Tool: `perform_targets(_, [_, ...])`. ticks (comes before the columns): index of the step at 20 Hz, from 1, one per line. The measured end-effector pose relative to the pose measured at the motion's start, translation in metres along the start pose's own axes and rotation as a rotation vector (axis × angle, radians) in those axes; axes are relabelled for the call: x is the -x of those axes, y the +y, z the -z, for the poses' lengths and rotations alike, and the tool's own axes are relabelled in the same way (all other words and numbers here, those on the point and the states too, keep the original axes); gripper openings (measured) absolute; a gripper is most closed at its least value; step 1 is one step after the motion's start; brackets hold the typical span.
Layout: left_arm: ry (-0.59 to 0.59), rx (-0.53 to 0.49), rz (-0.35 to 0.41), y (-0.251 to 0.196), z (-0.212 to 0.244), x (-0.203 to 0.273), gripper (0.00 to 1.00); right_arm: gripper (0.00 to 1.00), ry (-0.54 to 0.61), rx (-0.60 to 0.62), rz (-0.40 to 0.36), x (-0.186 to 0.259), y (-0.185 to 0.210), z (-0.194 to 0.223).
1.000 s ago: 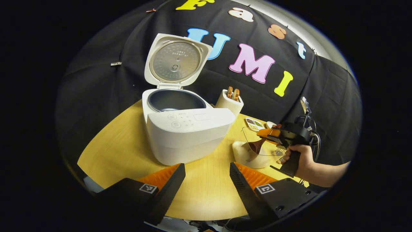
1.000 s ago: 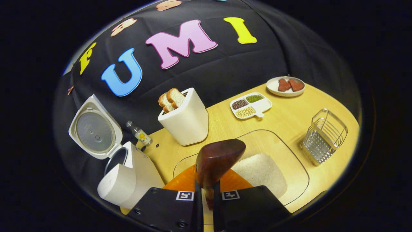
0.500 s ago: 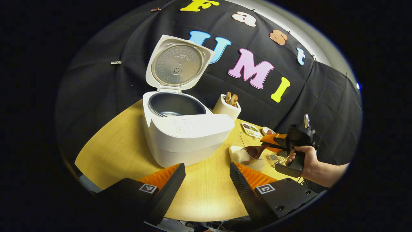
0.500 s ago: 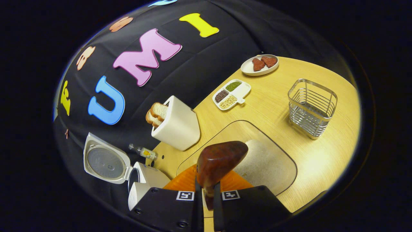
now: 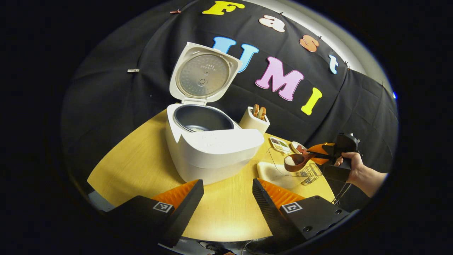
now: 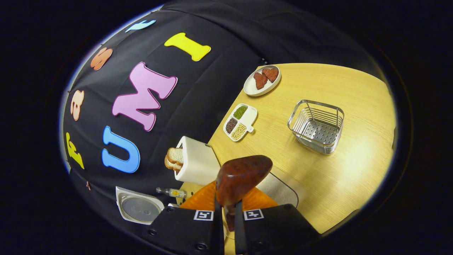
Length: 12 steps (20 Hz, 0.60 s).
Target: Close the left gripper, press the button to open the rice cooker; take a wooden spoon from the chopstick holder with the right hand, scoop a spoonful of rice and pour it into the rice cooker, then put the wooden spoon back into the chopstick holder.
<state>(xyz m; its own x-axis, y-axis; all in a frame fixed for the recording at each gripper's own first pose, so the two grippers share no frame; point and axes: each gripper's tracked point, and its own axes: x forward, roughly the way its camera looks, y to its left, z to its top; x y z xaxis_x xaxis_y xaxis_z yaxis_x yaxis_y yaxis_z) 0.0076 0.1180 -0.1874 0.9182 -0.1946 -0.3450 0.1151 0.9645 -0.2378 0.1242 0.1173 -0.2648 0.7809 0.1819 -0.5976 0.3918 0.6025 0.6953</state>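
Claws, two, right claw (image 6: pixel 224 212) clamping one wooden spoon (image 6: pixel 240 177)

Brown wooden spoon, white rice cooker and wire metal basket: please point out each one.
Brown wooden spoon (image 5: pixel 295 161): left gripper view, on its bowl.
White rice cooker (image 5: pixel 216 148): left gripper view, on its front wall.
Wire metal basket (image 6: pixel 316 125): right gripper view, on its floor.

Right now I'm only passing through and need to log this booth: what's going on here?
A person is moving rice into a rice cooker with two handheld grippers. The right gripper is shut on a wooden spoon, which has rice in its bowl and is held above the clear rice container. The cooker's lid stands open. The left gripper is open above the table, holding nothing. The wire basket sits empty.
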Motion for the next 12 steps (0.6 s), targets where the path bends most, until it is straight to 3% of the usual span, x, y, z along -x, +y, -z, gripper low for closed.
perform_targets(4, [-0.035,0.007,-0.037,-0.004,-0.007,0.010,0.96,0.17,0.049,-0.068,-0.042,0.005,0.023,-0.006])
perform_targets(12, [-0.049,0.014,-0.072,-0.009,0.004,0.036,0.96,0.16,0.111,-0.120,-0.194,0.020,0.114,0.009])
